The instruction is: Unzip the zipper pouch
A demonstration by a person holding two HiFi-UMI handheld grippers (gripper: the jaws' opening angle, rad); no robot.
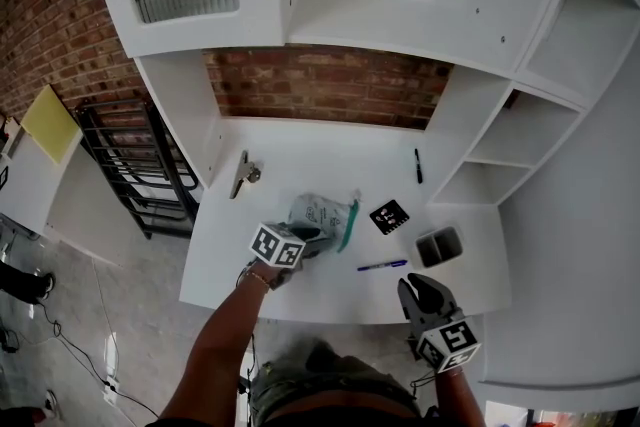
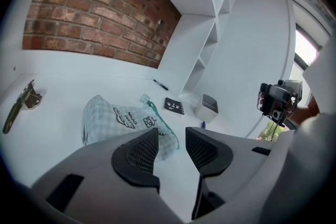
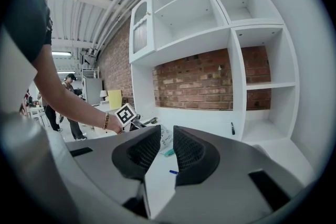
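Blue pen (image 1: 383,265), black marker (image 1: 418,165), grey box (image 1: 438,246), metal tool (image 1: 243,175) on desk (image 1: 300,165).

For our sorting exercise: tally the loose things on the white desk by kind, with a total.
pouch: 1
pens: 2, a black pen and a blue pen
notebook: 1
box: 1
metal tool: 1
Total: 6

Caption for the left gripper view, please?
Left gripper, jaws apart and empty, poised just short of the checked zipper pouch on the white desk.
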